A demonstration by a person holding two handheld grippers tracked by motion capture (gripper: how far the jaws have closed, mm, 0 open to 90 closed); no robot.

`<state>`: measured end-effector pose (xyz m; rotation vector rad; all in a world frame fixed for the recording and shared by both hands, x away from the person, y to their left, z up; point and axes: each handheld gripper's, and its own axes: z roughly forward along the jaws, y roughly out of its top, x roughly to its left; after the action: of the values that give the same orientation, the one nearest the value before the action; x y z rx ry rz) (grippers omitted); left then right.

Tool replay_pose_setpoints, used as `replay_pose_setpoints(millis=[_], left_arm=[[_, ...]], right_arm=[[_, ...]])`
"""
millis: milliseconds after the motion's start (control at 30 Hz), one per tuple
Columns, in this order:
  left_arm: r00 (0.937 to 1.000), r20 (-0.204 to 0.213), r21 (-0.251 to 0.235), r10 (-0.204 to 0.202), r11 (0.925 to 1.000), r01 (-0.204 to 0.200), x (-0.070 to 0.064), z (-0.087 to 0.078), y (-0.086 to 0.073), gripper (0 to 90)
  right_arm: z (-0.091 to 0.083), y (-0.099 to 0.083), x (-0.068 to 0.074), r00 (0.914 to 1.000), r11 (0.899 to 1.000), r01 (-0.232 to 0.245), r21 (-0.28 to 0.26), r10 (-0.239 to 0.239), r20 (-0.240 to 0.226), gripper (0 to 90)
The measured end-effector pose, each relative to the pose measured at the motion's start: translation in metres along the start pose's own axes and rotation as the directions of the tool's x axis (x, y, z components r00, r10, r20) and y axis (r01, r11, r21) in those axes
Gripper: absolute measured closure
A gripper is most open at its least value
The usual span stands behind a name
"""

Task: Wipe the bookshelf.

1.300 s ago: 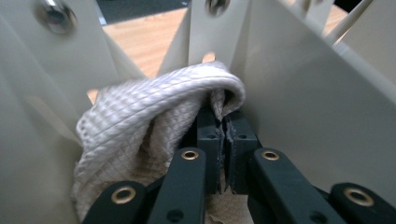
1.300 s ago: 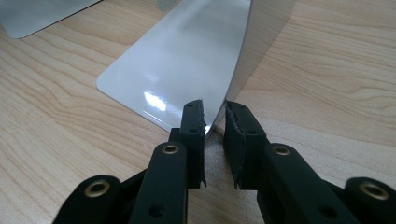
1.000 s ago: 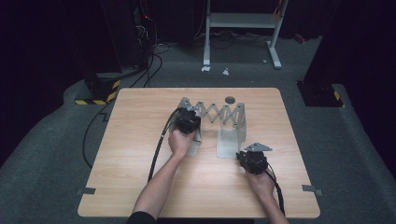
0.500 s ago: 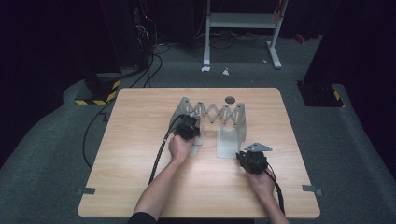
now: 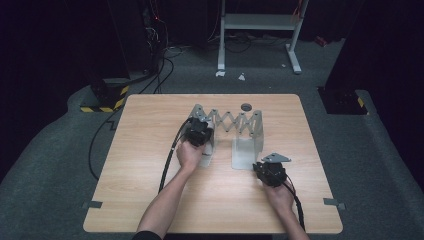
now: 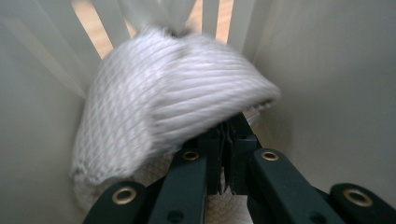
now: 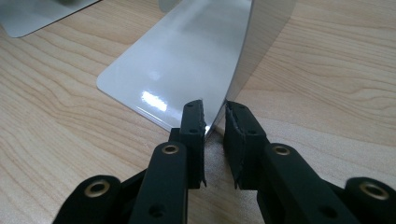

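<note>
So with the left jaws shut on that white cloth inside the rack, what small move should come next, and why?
Probably ease the white cloth further down between the rack walls before letting go. The left gripper is shut on the cloth's edge, and the bundle sits between the pale walls with the lattice behind it. The right gripper straddles the upright end plate, apparently steadying the rack.

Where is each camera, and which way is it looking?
High view: above the table, looking forward and down; both forearms, left gripper, right gripper.
Left gripper view: rides the left gripper, facing white cloth pinched in its jaws.
Right gripper view: rides the right gripper, facing the metal rack.
Shared: high and right views show rack and table.
</note>
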<state>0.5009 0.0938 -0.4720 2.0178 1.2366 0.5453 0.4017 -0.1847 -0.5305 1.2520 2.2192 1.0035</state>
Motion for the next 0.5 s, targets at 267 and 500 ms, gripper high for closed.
replay_pose_setpoints(millis=[267, 500], left_arm=[[0.9997, -0.023, -0.064, 0.005, 0.9979, -0.006, -0.001, -0.029, 0.016, 86.6], [0.9996, -0.028, -0.114, -0.005, 0.9935, 0.002, 0.004, -0.052, 0.026, 86.6]], right_arm=[[0.0, 0.0, 0.0, 1.0, 1.0, 0.0, 0.0, 0.0, 0.0, 77.7], [0.0, 0.0, 0.001, 1.0, 1.0, 0.004, -0.001, -0.004, 0.004, 77.6]])
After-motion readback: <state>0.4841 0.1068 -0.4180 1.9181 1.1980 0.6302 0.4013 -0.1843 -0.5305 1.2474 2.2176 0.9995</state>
